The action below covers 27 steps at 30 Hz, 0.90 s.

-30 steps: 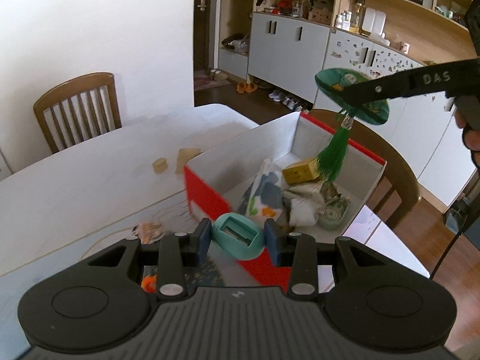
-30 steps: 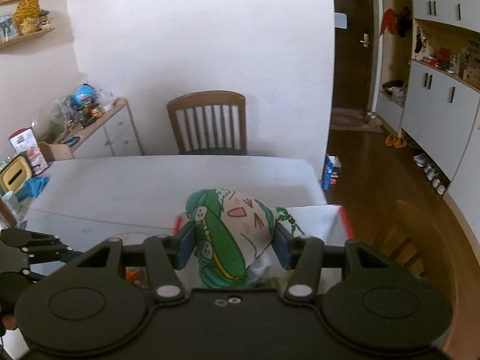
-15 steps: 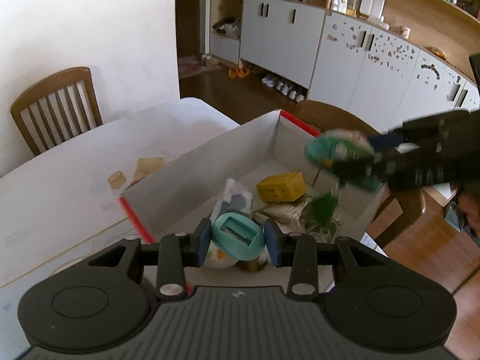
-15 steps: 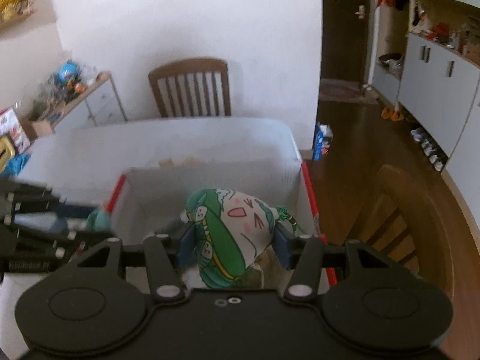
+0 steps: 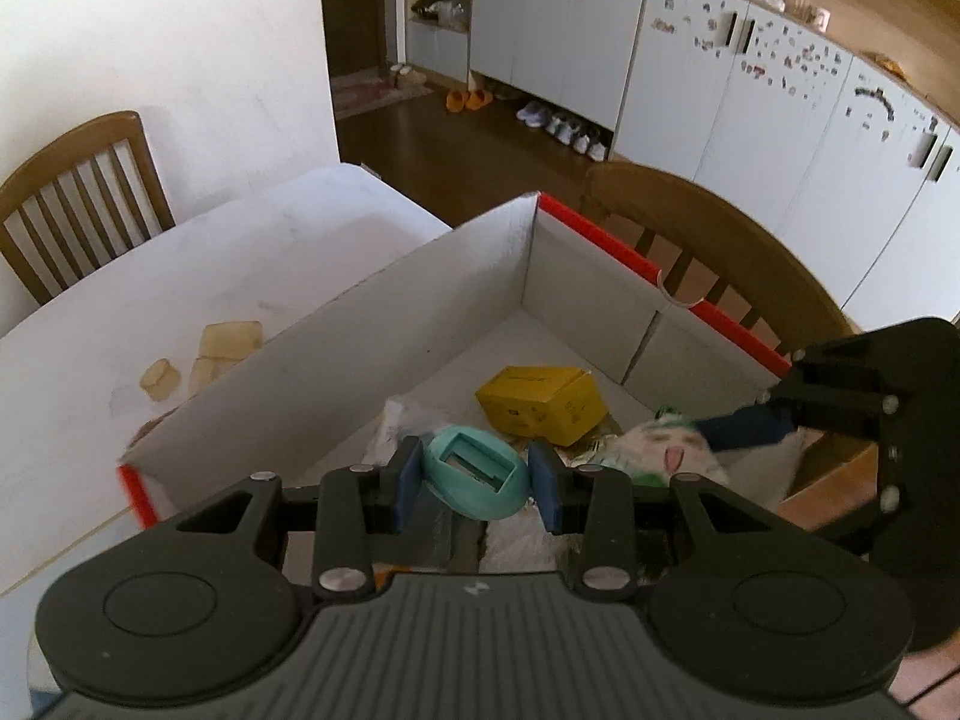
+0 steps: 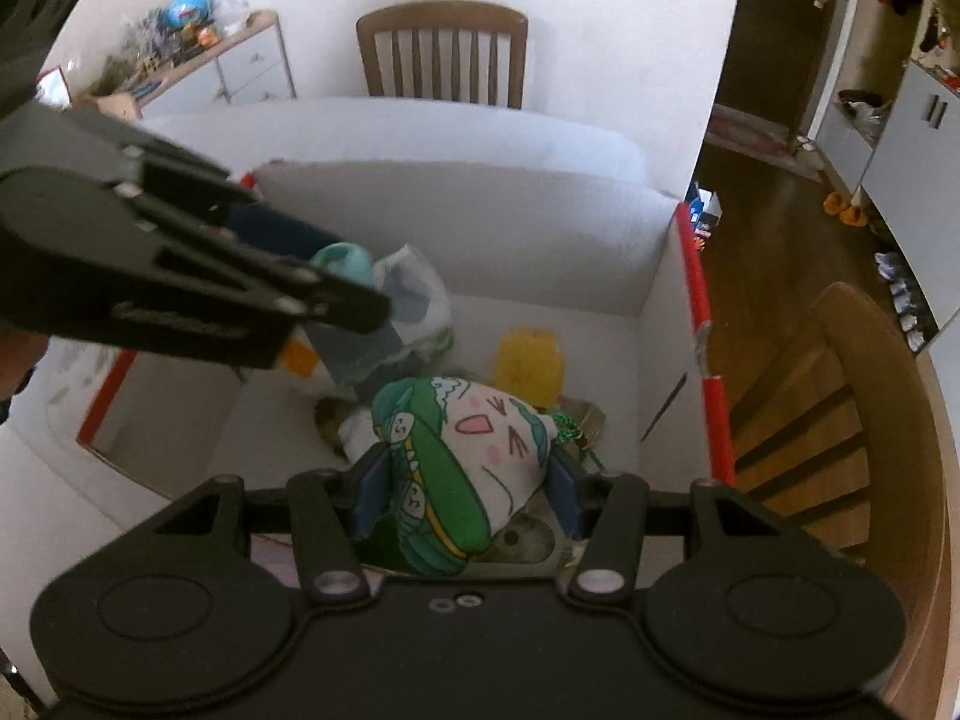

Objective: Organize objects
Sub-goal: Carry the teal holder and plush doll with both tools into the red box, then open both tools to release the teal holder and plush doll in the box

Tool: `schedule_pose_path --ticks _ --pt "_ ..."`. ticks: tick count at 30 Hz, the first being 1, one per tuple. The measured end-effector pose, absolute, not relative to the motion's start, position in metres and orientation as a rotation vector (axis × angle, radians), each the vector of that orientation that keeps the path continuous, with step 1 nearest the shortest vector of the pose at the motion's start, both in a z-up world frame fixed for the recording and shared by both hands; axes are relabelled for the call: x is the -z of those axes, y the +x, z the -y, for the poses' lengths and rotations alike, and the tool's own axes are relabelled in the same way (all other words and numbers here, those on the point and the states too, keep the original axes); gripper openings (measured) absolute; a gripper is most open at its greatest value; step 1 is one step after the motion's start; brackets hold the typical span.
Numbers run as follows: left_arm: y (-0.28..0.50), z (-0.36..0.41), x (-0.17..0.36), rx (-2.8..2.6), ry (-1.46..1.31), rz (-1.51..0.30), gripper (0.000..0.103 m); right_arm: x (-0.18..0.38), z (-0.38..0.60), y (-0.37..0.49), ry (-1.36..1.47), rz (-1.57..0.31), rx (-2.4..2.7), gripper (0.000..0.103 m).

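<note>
Between the left gripper (image 5: 472, 485) pads sits a teal oval piece (image 5: 472, 481), rigid and light, pinched across its width. The right gripper (image 6: 465, 492) squeezes a soft plush charm (image 6: 465, 468) (compressible, tassel trailing), both above the box (image 5: 336, 354).

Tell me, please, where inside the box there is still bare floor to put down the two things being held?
Bare floor lies in the far corner of the box, between its white walls and the yellow carton. The near part is crowded: plastic bag, carton and scraps. The teal holder and the plush charm hang above that clutter.
</note>
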<state>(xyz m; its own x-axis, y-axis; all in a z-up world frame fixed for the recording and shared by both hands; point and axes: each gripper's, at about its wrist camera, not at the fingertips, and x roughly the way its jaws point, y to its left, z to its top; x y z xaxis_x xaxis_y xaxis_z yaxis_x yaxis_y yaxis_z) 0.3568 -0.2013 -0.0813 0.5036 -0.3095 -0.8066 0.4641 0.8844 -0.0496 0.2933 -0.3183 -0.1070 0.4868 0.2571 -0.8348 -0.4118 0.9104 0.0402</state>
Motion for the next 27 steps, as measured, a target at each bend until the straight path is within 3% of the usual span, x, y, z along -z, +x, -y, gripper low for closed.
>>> schedule_pose_path --ticks 11,21,27 --pt "0.385 0.233 0.111 0.460 0.224 -1.043 0.038 0.124 0.322 0.299 -0.159 -1.013 -0.439 0.055" --pt "0.390 0.241 0.134 0.429 0.260 -1.105 0.038 0.120 0.336 0.287 -0.142 -0.989 -0.456 0.076" --pt "0.393 0.236 0.137 0.404 0.230 -1.123 0.040 0.115 0.342 0.292 -0.113 -0.990 -0.455 0.077"
